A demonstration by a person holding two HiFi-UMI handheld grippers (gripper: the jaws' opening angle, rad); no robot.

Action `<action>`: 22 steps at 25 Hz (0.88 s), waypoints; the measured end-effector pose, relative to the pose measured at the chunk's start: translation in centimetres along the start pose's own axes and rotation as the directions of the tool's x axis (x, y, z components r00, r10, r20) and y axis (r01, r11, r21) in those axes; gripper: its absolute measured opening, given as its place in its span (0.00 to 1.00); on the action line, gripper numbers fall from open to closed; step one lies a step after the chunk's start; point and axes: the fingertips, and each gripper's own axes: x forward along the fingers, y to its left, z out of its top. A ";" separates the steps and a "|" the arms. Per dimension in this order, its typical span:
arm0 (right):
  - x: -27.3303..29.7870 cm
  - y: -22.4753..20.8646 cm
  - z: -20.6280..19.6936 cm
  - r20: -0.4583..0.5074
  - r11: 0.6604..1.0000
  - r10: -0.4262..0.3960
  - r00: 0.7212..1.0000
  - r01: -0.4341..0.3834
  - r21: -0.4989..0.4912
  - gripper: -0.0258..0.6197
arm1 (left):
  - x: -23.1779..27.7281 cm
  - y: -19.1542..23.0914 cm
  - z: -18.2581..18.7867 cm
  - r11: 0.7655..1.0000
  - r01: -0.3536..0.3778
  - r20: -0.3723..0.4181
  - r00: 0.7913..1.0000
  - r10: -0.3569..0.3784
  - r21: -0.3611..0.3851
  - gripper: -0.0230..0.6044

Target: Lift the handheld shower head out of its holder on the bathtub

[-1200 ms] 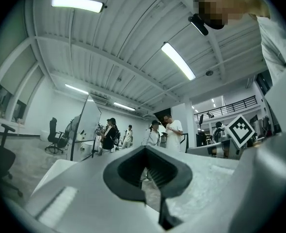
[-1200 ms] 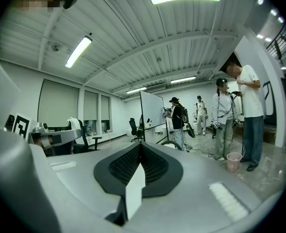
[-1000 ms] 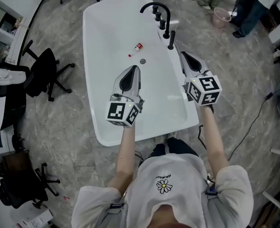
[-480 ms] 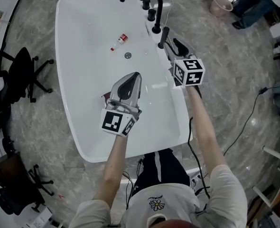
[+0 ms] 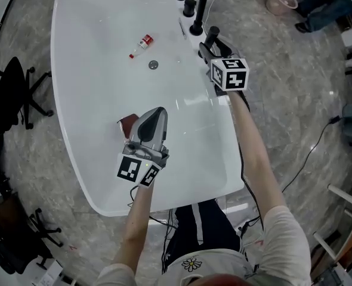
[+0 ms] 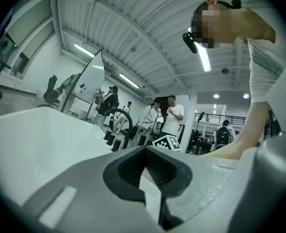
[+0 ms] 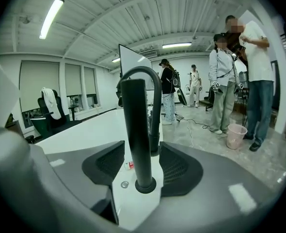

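The handheld shower head (image 7: 135,130) is a slim black wand standing upright in its round holder (image 7: 145,185) on the white bathtub's right rim (image 5: 221,124). My right gripper (image 7: 142,155) is open, one jaw on each side of the wand low on its shaft; contact cannot be told. From above, the right gripper (image 5: 211,45) reaches the wand (image 5: 212,33) from the near side. My left gripper (image 5: 153,117) hovers over the tub's middle, shut and holding nothing; in its own view the left gripper (image 6: 145,149) shows its tips meeting.
A black arched faucet (image 7: 150,79) and black knobs (image 5: 189,6) stand just beyond the wand on the rim. A small red-and-white bottle (image 5: 139,44) and the drain (image 5: 154,65) lie in the tub. A pink bin (image 7: 235,135) and several people stand beyond.
My right gripper has moved forward along the rim and now straddles the shower wand. The left gripper has drifted toward the tub's near end, still shut.
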 end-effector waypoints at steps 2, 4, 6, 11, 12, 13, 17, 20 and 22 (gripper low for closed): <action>0.8 -0.5 -0.7 -0.011 1.000 -0.008 1.000 0.008 0.008 0.40 | 0.2 0.4 -0.1 1.000 -0.003 0.003 1.000 0.003 0.026 0.04; 1.4 -1.0 -1.5 -0.019 1.000 -0.014 1.000 0.015 0.020 0.40 | 0.3 0.7 -0.2 0.999 -0.002 0.004 1.000 0.002 0.045 0.04; 1.8 -1.1 -2.1 -0.022 1.000 -0.017 1.000 0.018 0.025 0.40 | 0.3 1.1 -0.5 0.999 -0.002 0.004 1.000 0.001 0.053 0.04; 2.7 -0.4 -2.7 -0.049 0.999 -0.022 0.999 0.021 -0.024 0.28 | 0.2 1.5 -1.0 0.999 -0.012 0.008 1.000 0.012 0.036 0.04; 2.8 -0.4 -2.7 -0.048 0.999 -0.027 0.999 0.025 -0.035 0.28 | 0.2 1.4 -1.0 0.999 -0.009 0.007 1.000 0.009 0.041 0.04; 2.8 -0.3 -2.6 -0.044 0.999 -0.033 0.998 0.031 -0.043 0.28 | 0.2 1.3 -1.0 0.999 -0.005 0.007 1.000 0.005 0.048 0.04; 2.8 -0.3 -2.6 -0.040 0.997 -0.060 0.997 0.058 -0.052 0.28 | -0.2 1.3 -0.8 0.999 -0.003 0.015 1.000 0.002 0.052 0.04; 2.8 -0.2 -2.7 -0.030 0.997 -0.065 0.997 0.064 -0.054 0.28 | -0.9 2.0 -0.6 0.999 -0.027 0.021 0.999 0.026 0.043 0.04; 2.4 -0.3 -1.9 0.004 0.996 -0.070 0.998 0.070 -0.048 0.28 | -1.1 2.2 -0.4 0.998 -0.035 0.019 0.999 0.034 0.051 0.04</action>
